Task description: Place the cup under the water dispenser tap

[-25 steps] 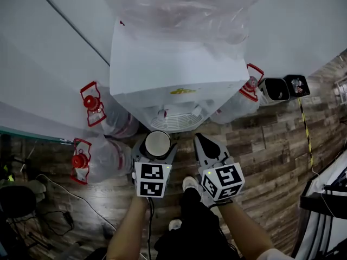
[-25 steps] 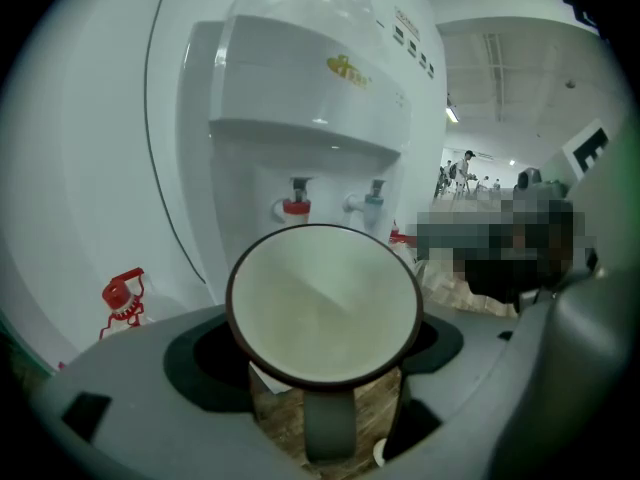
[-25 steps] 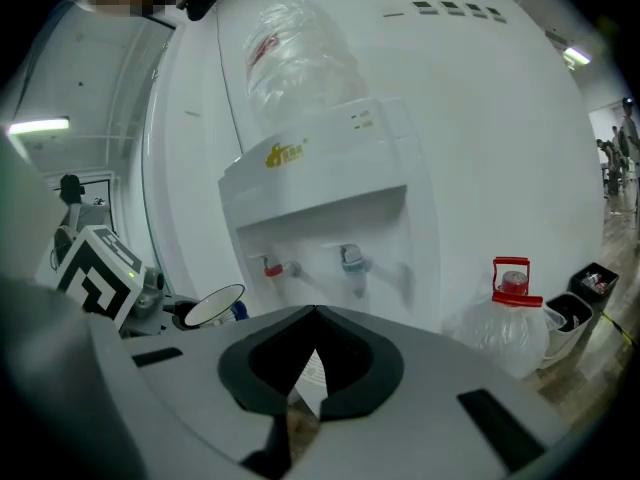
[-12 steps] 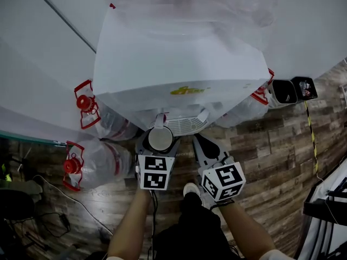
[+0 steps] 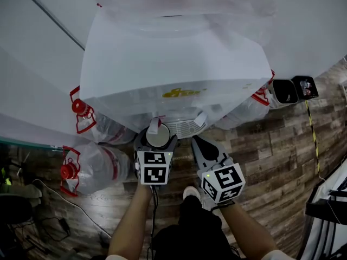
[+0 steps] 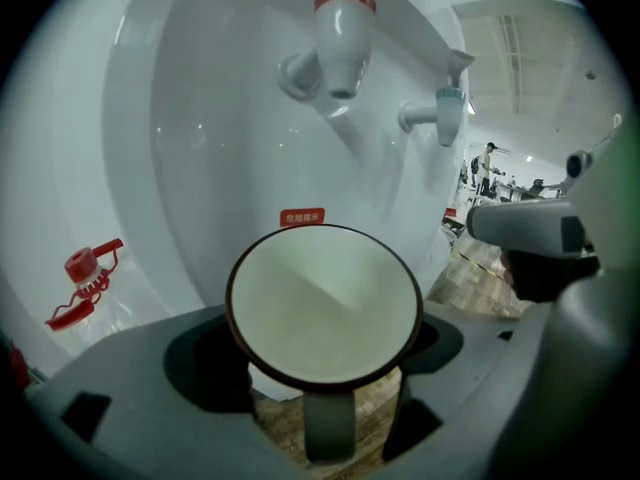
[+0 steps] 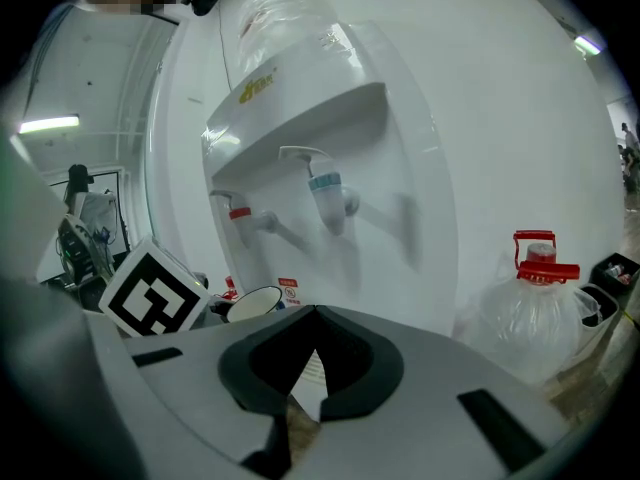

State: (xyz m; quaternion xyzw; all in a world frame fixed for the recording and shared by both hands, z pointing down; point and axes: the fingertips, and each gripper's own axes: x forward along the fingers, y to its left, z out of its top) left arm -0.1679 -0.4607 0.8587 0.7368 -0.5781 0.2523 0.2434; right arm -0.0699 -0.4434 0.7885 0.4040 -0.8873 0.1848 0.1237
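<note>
A white cup (image 5: 158,136) with a dark rim is clamped in my left gripper (image 5: 156,144), its mouth facing up. It hangs in front of the white water dispenser (image 5: 173,64), just below and in front of the red tap (image 6: 340,28); the blue tap (image 6: 440,113) is to the right. In the left gripper view the cup (image 6: 322,303) fills the space between the jaws. My right gripper (image 5: 201,145) hovers beside it on the right, shut with nothing held. The right gripper view shows the cup (image 7: 252,303) at its left, under the red tap (image 7: 240,215).
The drip tray grille (image 5: 187,124) lies under the taps. Large water bottles with red caps lie on the wood floor at the left (image 5: 95,167) and stand at the right (image 5: 249,107). Two small bins (image 5: 284,91) stand by the wall. The person's shoe (image 5: 191,191) is below the grippers.
My left gripper has carried the cup forward, from in front of the drip tray to close under the red tap. The right gripper followed slightly forward, staying shut.
</note>
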